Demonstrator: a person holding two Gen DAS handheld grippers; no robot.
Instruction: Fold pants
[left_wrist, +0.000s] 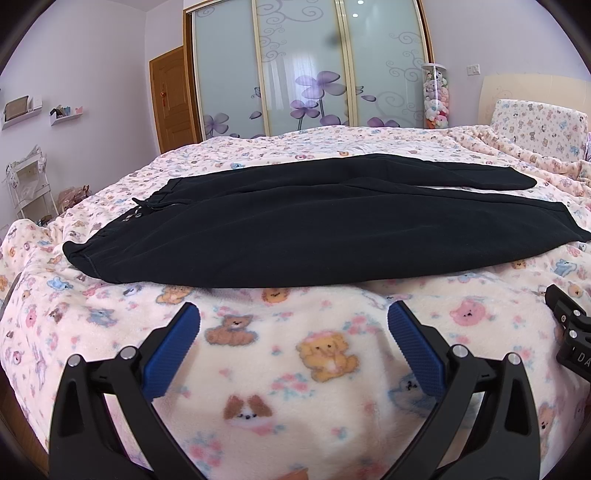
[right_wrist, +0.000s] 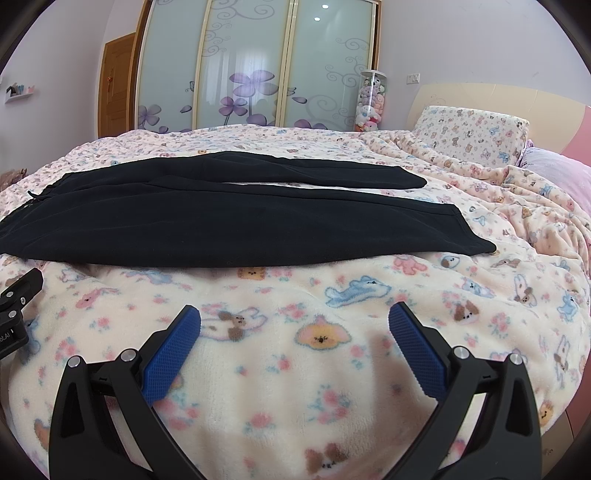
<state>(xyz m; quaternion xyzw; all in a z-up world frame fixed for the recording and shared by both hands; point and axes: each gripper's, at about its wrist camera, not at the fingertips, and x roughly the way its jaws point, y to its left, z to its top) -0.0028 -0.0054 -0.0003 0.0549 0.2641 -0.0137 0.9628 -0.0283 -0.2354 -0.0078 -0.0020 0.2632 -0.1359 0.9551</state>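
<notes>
Black pants (left_wrist: 295, 229) lie flat and spread out across the bed, waistband at the left, both legs running to the right with a narrow gap between them. The right wrist view shows the same pants (right_wrist: 221, 218) with the leg cuffs ending at the right. My left gripper (left_wrist: 293, 317) hovers open over the blanket just short of the pants' near edge, nothing between its blue pads. My right gripper (right_wrist: 294, 317) is open too, over the blanket in front of the near leg. Each gripper's body shows at the edge of the other's view.
A pink animal-print fleece blanket (left_wrist: 280, 354) covers the bed. A pillow (right_wrist: 469, 129) and headboard stand at the far right, with rumpled blanket (right_wrist: 517, 206) nearby. Sliding wardrobe doors (left_wrist: 306, 66), a clear tube of plush toys (left_wrist: 436, 96) and a wooden door lie beyond the bed.
</notes>
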